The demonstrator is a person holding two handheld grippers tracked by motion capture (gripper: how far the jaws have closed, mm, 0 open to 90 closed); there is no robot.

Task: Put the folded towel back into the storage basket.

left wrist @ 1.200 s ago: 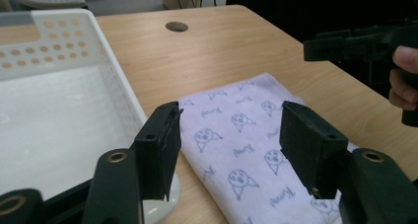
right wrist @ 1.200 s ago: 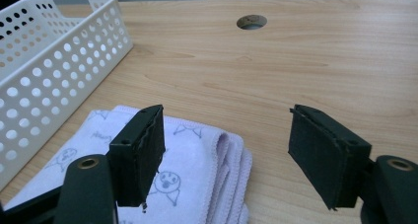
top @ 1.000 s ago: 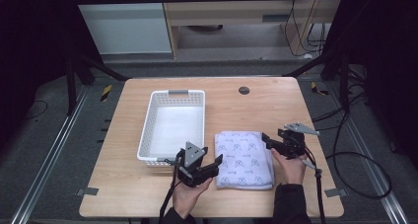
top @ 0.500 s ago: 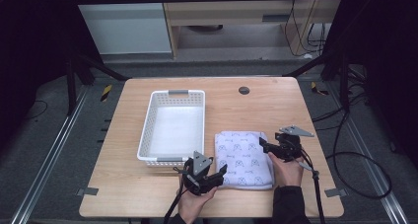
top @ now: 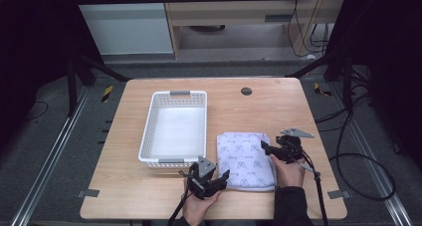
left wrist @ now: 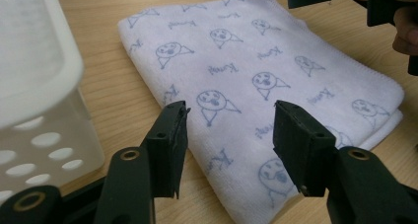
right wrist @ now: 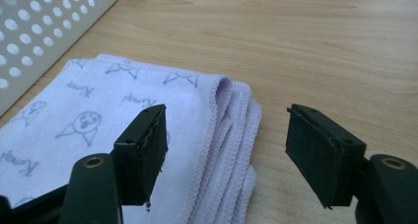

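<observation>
A folded pale lilac towel (top: pixel 245 159) printed with small cartoon faces lies on the wooden table (top: pixel 268 111), just right of a white perforated basket (top: pixel 175 129). My left gripper (top: pixel 220 178) is open at the towel's near left corner, its jaws spread above the cloth (left wrist: pixel 231 86). My right gripper (top: pixel 264 148) is open at the towel's right side, its jaws straddling the stacked folded edge (right wrist: pixel 231 135). Neither holds anything.
The basket's wall (left wrist: pixel 39 110) stands close to the left gripper's left jaw. Its holed side (right wrist: pixel 44 31) is also seen beyond the towel. A dark round grommet (top: pixel 246 91) sits near the table's far edge. Cables trail off the right.
My left gripper has moved right and forward from the basket's front to the towel's near left corner. My right gripper has shifted slightly left to the towel's right edge.
</observation>
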